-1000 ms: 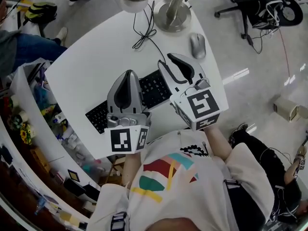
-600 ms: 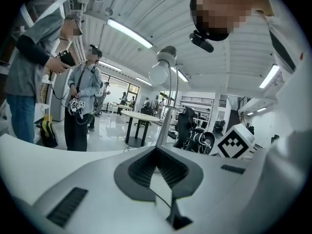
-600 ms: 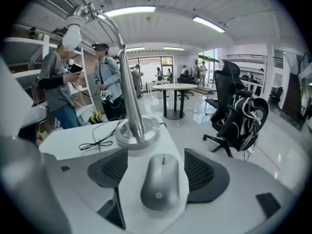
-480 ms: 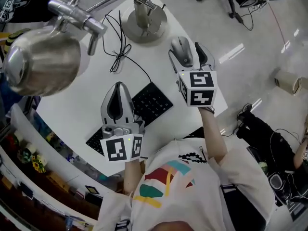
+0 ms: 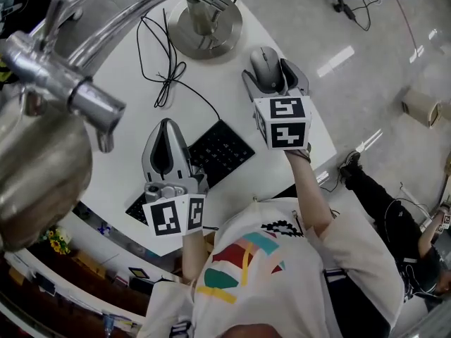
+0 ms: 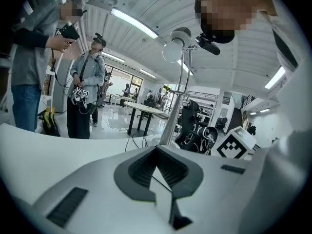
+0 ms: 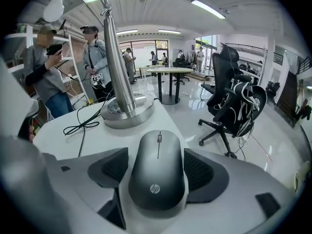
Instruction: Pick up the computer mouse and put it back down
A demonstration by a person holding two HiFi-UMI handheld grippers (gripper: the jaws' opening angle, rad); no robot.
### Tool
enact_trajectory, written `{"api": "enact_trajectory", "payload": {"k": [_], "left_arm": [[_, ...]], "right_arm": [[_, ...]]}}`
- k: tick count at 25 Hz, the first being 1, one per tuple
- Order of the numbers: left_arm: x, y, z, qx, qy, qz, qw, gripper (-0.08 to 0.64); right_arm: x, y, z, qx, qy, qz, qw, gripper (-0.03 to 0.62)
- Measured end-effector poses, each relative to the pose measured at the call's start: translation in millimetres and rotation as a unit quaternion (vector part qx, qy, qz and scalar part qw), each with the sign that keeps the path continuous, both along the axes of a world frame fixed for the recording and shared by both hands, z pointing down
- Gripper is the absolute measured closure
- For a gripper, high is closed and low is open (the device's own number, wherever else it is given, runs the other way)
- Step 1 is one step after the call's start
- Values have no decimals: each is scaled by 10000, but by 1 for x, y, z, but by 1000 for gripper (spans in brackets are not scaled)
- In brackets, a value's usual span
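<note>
A dark grey computer mouse lies on the white table near its right edge. My right gripper points steeply down over it, jaws spread wide, one on each side of the mouse. In the right gripper view the mouse fills the gap of that gripper, with the ribbed pads close beside its flanks and the mouse resting on the table. My left gripper hovers over the black keyboard, shut and empty; its tips meet in the left gripper view.
A desk lamp's round metal base stands just behind the mouse, its arm and shade looming at the left. A black cable loops across the table. An office chair stands right of the table; people stand at the left.
My right gripper has moved from over the keyboard forward and down to the mouse, and its jaws have spread around it. The left gripper has sunk a little over the keyboard.
</note>
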State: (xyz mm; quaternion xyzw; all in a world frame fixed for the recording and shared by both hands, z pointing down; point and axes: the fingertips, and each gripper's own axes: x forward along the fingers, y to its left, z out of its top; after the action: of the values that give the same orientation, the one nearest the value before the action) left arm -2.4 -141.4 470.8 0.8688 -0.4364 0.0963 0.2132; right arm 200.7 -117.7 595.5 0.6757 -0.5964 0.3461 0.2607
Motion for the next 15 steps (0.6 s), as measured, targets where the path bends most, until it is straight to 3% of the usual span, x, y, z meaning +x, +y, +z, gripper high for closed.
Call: {"api": "enact_trajectory", "payload": {"k": [15], "left_arm": [[-15,-2,-6,50,-82,-248,9996,514]], "right_arm": [[-5,-4,-4,77,-199,-36,9998,288]]}}
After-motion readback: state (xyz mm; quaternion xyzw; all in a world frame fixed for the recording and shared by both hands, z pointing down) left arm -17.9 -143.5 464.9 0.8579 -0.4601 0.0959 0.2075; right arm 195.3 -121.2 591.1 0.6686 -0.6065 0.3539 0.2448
